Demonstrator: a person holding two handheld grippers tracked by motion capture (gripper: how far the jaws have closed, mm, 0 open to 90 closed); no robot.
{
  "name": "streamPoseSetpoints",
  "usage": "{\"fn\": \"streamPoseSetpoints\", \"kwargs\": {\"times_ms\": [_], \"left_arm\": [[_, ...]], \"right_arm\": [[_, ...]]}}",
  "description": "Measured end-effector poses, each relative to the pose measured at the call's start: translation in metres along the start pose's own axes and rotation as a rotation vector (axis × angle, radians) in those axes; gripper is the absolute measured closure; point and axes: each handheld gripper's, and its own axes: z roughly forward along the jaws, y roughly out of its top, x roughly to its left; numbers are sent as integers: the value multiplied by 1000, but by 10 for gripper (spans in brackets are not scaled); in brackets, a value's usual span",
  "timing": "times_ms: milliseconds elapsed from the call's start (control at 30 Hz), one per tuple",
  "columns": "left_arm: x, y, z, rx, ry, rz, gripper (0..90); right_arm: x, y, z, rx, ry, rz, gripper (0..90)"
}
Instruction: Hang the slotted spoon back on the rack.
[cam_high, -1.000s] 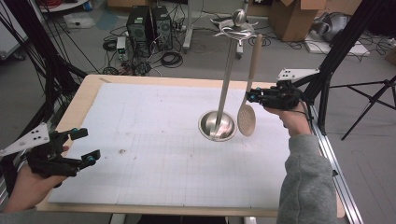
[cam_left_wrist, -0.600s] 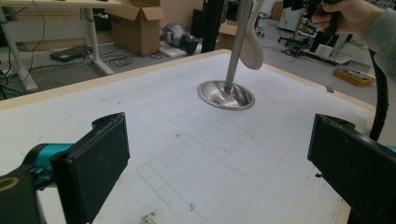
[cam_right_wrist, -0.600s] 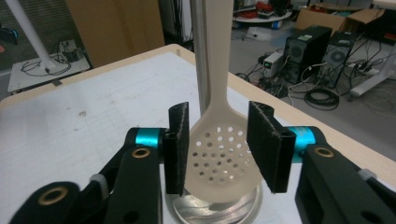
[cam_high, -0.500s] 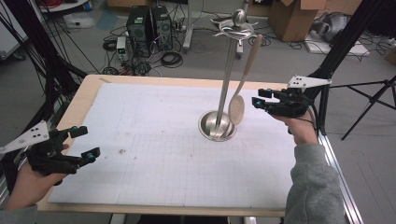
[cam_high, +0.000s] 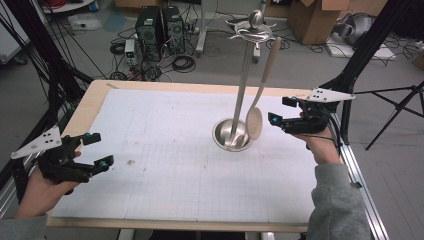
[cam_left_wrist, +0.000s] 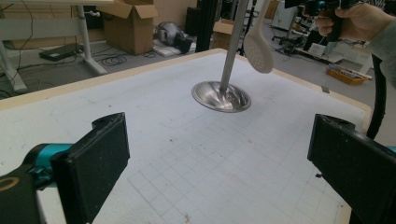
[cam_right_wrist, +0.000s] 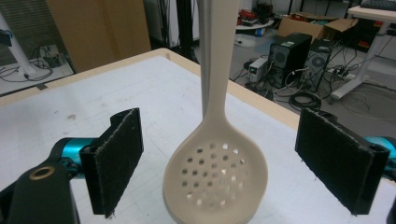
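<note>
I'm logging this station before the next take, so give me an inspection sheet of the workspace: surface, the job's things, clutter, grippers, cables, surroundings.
Surface: white gridded mat on a wood-edged table; a few small dark specks near the left side.
Job's things: steel utensil stand upright on its round base; beige slotted spoon hanging from the stand's top, head just above the base.
Clutter: nothing seen on the mat besides the specks.
Grippers: left gripper open, low at the mat's near left corner; right gripper open, jaws either side of the spoon head without touching it.
Cables: loose coils on the floor beyond the table.
Surroundings: computer towers, cardboard boxes, black frame legs.
</note>
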Motion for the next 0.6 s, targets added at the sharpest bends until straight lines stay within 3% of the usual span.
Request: {"fn": "streamPoseSetpoints", "kwargs": {"times_ms": [367, 600], "left_arm": [[2, 1, 6, 2, -4, -1, 60], [0, 2, 10, -10, -8, 12, 60]], "right_arm": [[14, -11, 2, -22, 32, 7, 111], [22, -28, -3, -17, 1, 14, 110]]}}
